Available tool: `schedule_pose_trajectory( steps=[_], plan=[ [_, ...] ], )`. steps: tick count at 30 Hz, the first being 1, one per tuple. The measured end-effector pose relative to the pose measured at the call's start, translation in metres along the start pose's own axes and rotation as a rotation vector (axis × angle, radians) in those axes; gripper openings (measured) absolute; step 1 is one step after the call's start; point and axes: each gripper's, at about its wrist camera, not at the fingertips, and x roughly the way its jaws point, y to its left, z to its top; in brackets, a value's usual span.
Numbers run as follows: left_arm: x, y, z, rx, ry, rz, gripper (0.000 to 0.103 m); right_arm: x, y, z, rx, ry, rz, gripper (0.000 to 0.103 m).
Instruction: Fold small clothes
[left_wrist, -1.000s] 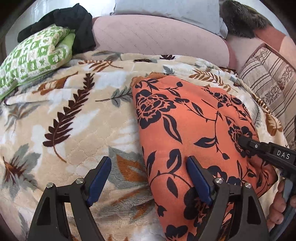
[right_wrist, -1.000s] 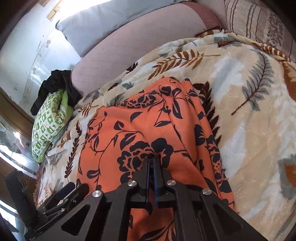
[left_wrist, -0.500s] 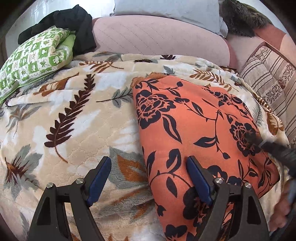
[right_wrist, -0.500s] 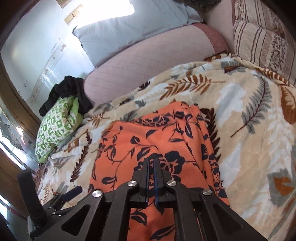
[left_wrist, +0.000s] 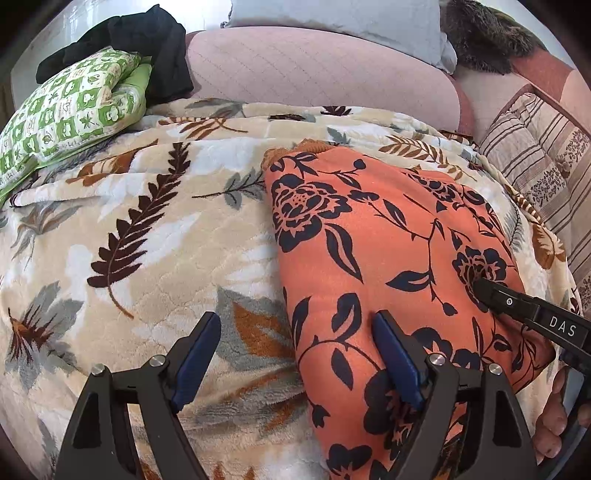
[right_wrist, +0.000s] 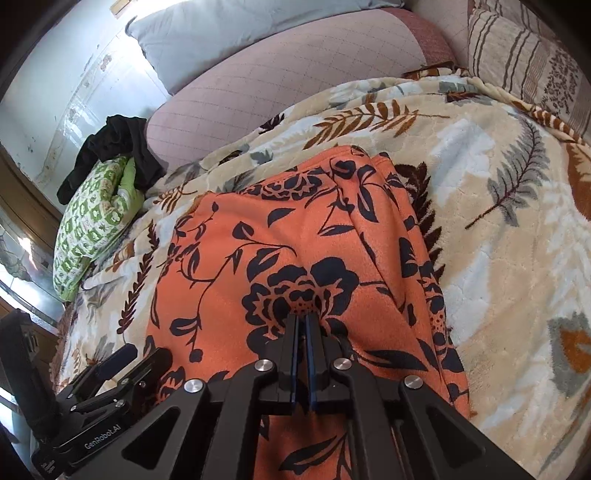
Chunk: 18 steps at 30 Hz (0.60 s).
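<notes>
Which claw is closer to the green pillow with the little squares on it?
Left. The left claw hangs open over the blanket, on the same side as the green pillow. The right claw is closed over the orange cloth, farther from it.

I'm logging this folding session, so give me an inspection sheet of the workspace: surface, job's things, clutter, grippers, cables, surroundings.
Surface: leaf-print blanket spread over a bed, softly rumpled.
Job's things: orange flowered garment lying flat on the blanket, one side edge doubled over.
Clutter: green patterned pillow with black clothing heaped on it, at the far corner.
Grippers: left gripper open, straddling the garment's near edge; right gripper shut, its tips on the garment; whether it pinches cloth cannot be told.
Cables: nothing seen.
Surroundings: pink bolster, grey pillow, striped cushion, pale wall.
</notes>
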Motion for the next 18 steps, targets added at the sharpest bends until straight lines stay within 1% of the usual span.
schedule_pose_trajectory(
  steps=[5, 7, 13, 15, 16, 18],
  plan=[
    [0.0, -0.001, -0.001, 0.007, -0.005, 0.007, 0.086, 0.0, 0.0, -0.002, 0.011, -0.006, -0.001, 0.006],
    [0.001, -0.001, -0.001, 0.009, -0.006, 0.014, 0.088, 0.0, -0.001, -0.001, 0.017, -0.008, 0.004, 0.006],
    [0.004, 0.0, -0.002, -0.005, 0.007, 0.003, 0.089, 0.0, -0.013, 0.0, 0.101, 0.008, 0.08, 0.006],
    [0.004, 0.0, -0.001, -0.01, 0.02, -0.014, 0.089, -0.001, -0.015, 0.0, 0.11, 0.014, 0.105, 0.006],
    [0.005, 0.001, 0.0, -0.022, 0.035, -0.035, 0.089, -0.002, -0.015, 0.001, 0.109, 0.017, 0.123, 0.006],
    [0.004, 0.009, 0.003, -0.087, 0.073, -0.114, 0.089, -0.005, -0.015, 0.001, 0.103, 0.016, 0.143, 0.006]
  ],
)
